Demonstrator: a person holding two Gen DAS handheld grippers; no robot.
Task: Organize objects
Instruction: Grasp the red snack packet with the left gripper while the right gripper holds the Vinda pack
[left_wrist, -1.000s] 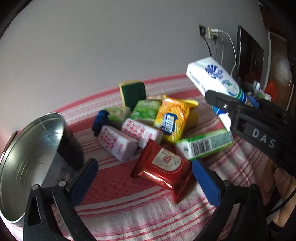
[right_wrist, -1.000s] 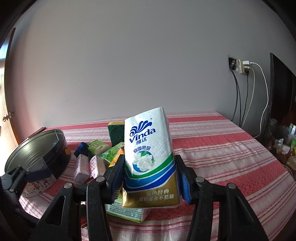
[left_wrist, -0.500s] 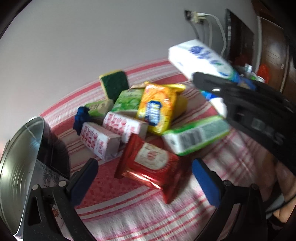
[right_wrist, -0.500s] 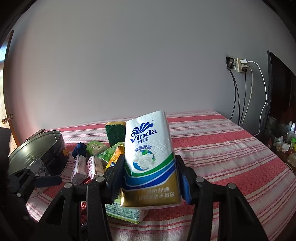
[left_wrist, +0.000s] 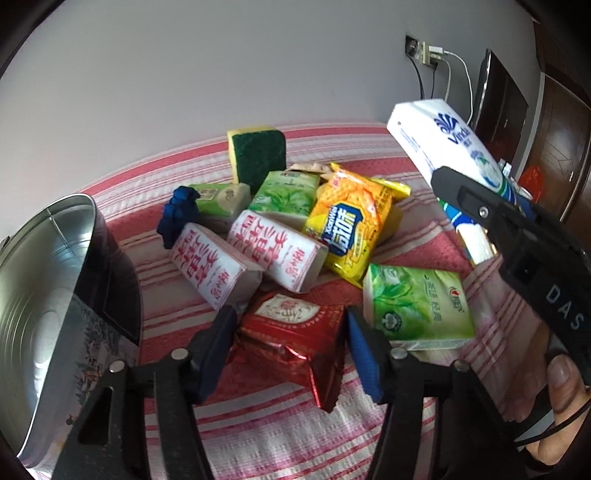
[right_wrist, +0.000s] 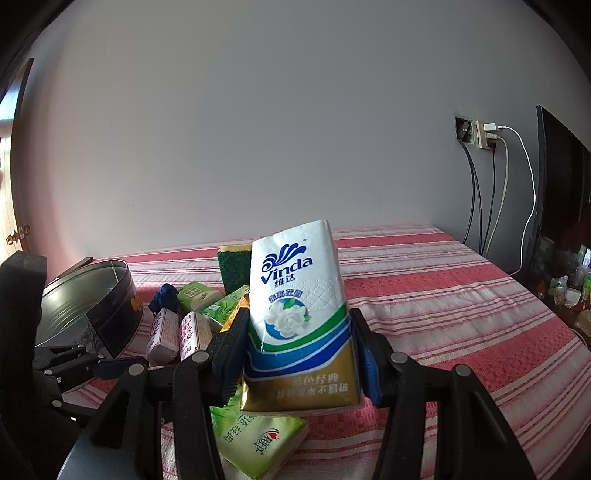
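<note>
My right gripper (right_wrist: 299, 354) is shut on a white Vinda tissue pack (right_wrist: 299, 314) and holds it upright above the table; the pack also shows in the left wrist view (left_wrist: 443, 147). My left gripper (left_wrist: 290, 332) is open, its fingers on either side of a red foil snack pack (left_wrist: 291, 332) lying on the cloth. Behind it lie two white-and-red packs (left_wrist: 210, 269), a yellow snack bag (left_wrist: 351, 229), green tissue packs (left_wrist: 417, 306), a green sponge (left_wrist: 258, 155) and a blue cloth (left_wrist: 177, 214).
A round metal tin (left_wrist: 48, 295) stands open at the left, on the red-striped tablecloth (right_wrist: 461, 314). A wall with a socket and cables (right_wrist: 484, 136) is behind. A dark screen (right_wrist: 561, 192) stands at the right.
My left gripper has moved forward and down, so its fingers now flank the red foil pack. The right gripper still holds the Vinda pack, almost unmoved.
</note>
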